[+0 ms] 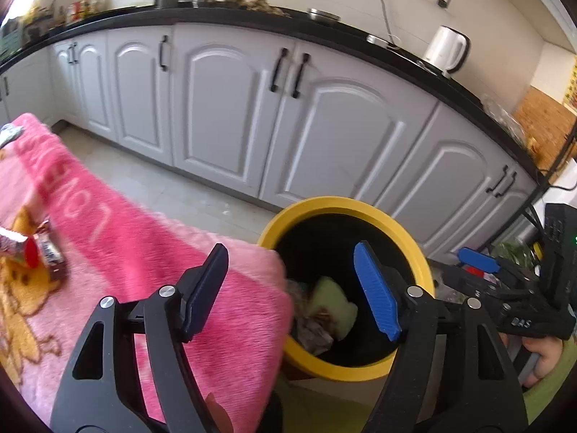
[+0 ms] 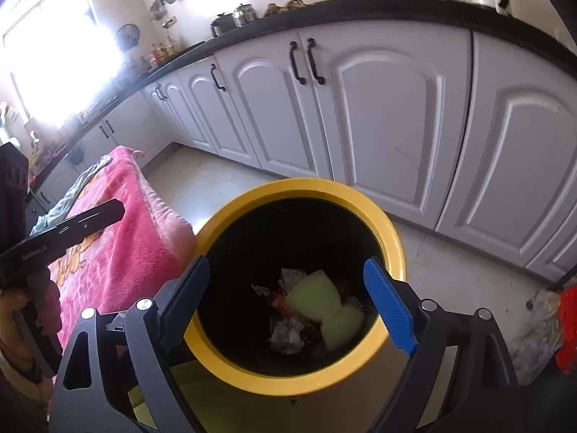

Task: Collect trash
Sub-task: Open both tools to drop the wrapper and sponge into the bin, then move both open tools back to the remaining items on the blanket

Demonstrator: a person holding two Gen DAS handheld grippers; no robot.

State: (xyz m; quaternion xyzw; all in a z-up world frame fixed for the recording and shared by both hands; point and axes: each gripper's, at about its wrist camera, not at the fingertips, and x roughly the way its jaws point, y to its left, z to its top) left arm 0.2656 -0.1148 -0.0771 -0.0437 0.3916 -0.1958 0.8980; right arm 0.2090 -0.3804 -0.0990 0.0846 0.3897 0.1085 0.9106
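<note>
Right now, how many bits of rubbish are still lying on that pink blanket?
2 that I can make out: a red-and-white wrapper and a dark brown wrapper beside it, near the pink blanket's left edge. More may lie outside the view.

right hand-held gripper [image 2: 292, 305] spread, empty | over yellow bin [image 2: 396, 241] | green sponge [image 2: 317, 297] inside

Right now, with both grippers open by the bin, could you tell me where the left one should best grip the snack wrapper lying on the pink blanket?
Likely the snack wrapper's narrow middle, from above: it lies flat on the pink blanket, so the left gripper could span its short width.
</note>
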